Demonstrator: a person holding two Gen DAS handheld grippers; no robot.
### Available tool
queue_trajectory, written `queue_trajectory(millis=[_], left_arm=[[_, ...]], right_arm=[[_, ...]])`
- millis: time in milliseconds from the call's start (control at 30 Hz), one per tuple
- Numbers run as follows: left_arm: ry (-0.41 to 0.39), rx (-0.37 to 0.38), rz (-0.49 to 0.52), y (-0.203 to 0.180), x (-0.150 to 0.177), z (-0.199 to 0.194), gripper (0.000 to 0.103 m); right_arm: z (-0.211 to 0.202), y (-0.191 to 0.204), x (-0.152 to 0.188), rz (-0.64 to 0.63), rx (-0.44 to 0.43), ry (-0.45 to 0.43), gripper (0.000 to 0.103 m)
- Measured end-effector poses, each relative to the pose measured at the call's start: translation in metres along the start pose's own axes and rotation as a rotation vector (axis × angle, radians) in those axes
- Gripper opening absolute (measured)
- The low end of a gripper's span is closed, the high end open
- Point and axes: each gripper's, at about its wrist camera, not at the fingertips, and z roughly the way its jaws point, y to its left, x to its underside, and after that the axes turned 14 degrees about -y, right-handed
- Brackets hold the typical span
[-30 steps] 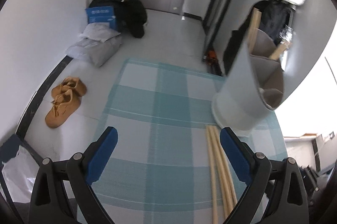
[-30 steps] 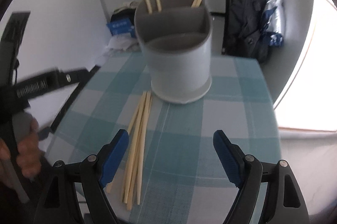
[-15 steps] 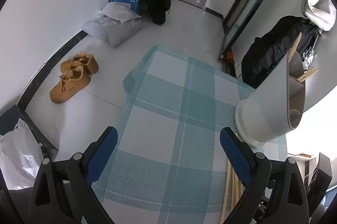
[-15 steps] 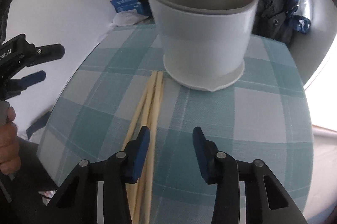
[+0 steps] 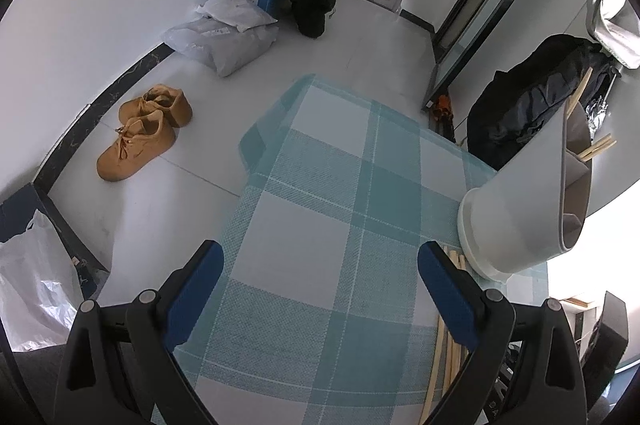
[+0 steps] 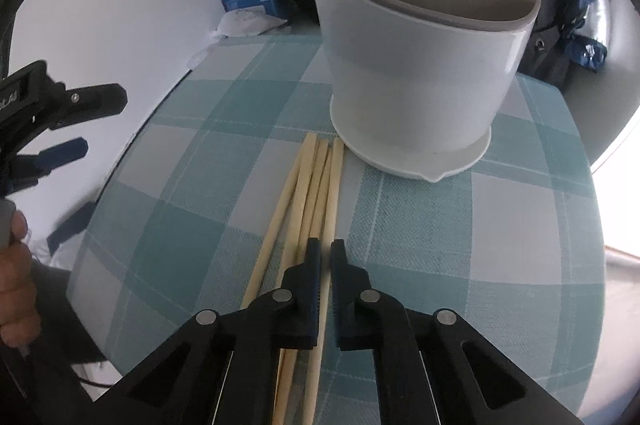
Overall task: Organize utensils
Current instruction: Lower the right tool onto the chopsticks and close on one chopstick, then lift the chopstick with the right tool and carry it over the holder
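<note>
I've got the checked tablecloth (image 6: 460,225) spread under both claws, and the grey divided utensil holder (image 6: 420,65) stands straight ahead of my right gripper (image 6: 325,257), a few sticks poking from its far compartment. The loose chopsticks (image 6: 308,181) lie between holder and claw, and my right jaws have just been closing, pinching one chopstick. My left gripper (image 5: 320,277) hangs spread wide over bare cloth, chopsticks just off its right finger.
</note>
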Motion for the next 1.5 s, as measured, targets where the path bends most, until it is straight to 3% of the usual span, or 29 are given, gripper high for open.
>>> queue_trajectory(millis=[367,533,700,833,1000,1067,1133,1400,1500], left_arm=[[0.007,-0.002,0.002,-0.001,0.003,-0.002,0.095],[0.006,-0.002,-0.004,-0.001,0.003,-0.003,0.095],[0.005,-0.016,0.009,-0.002,0.005,-0.003,0.095],[0.02,-0.015,0.041,-0.004,0.007,0.0,0.095],[0.033,-0.024,0.074,-0.006,0.01,0.003,0.095],[0.043,-0.018,0.095,-0.009,0.011,0.005,0.095],[0.058,-0.009,0.122,-0.013,0.015,0.007,0.095],[0.125,0.097,0.301,-0.054,0.04,0.01,0.095],[0.149,0.103,0.355,-0.067,0.052,0.013,0.095]], right_arm=[[-0.025,-0.007,0.022,-0.033,0.014,0.06,0.004],[-0.031,-0.018,0.028,0.042,0.002,0.074,0.008],[-0.012,-0.016,0.012,0.022,0.025,0.054,0.011],[0.006,-0.016,-0.004,0.014,0.039,0.051,0.023],[0.024,-0.016,-0.021,0.011,0.032,0.061,0.023],[0.028,-0.022,-0.025,0.031,0.023,0.067,0.022],[0.035,-0.024,-0.031,0.054,0.008,0.073,0.006],[0.012,-0.049,-0.038,0.191,-0.041,-0.027,0.005],[-0.004,-0.069,-0.044,0.291,-0.074,-0.074,0.005]])
